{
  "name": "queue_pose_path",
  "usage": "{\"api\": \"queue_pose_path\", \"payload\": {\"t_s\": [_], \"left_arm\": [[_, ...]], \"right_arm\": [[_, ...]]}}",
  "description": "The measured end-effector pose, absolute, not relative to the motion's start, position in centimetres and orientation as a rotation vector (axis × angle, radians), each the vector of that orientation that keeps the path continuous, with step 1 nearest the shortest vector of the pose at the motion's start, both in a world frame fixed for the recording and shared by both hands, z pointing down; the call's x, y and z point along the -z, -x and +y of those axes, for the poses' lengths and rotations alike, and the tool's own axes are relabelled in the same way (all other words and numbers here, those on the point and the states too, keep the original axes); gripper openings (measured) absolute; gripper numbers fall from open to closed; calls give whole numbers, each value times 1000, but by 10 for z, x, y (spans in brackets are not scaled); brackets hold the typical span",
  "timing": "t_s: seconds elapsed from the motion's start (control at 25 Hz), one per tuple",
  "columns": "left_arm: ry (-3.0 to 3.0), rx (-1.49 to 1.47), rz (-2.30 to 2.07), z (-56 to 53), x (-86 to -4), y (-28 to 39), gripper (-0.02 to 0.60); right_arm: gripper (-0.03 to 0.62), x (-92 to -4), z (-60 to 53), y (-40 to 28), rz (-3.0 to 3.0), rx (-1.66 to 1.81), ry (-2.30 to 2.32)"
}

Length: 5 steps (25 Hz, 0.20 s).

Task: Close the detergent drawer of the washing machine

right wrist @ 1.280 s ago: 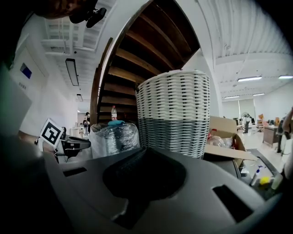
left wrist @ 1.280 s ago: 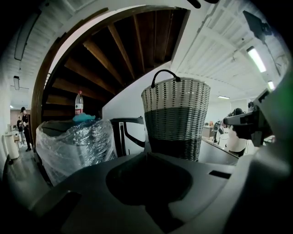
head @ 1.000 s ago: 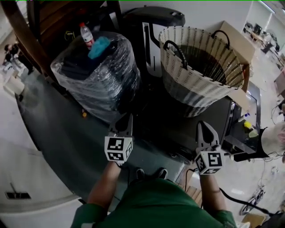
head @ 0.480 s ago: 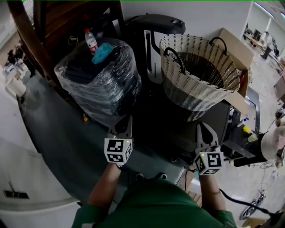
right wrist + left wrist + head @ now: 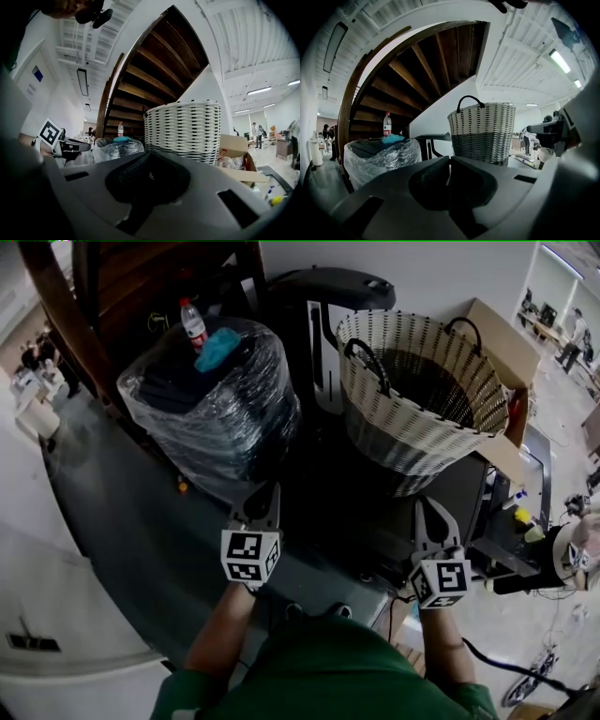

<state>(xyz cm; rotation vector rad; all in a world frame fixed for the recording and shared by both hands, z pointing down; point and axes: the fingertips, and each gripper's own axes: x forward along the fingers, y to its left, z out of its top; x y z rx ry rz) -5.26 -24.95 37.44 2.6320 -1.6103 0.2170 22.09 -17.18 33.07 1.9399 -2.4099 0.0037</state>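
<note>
Hardly anything has moved over the last second: the left gripper [image 5: 269,489] and the right gripper [image 5: 423,503] hang at the same spots in front of the person's chest, and only the head camera has drifted a little, so the woven basket [image 5: 422,399] and the plastic-wrapped bundle [image 5: 216,413] sit slightly shifted in the picture. Both tools point away from the body over a dark flat top [image 5: 347,507], the left one near the bundle, the right one just below the basket's near side. In each gripper view the two jaws meet at their tips with nothing between them, so both tools are closed and empty. The detergent drawer appears in no view; if the dark top belongs to the washing machine, the drawer would sit on its near face, below what the head camera catches, and whether it stands out or is pushed home cannot be told. With no approach and no contact showing, this stillness fits a pause ahead of a push as well as a rest after one.
</note>
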Motion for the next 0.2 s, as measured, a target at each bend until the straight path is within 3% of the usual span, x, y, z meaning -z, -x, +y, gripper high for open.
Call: {"api": "queue_pose_path", "payload": {"t_s": [0.2], "left_arm": [[-2621, -227, -1615, -249, -380, 51, 21]], "right_arm": [[21, -334, -172, -222, -2419, -15, -1924]]}}
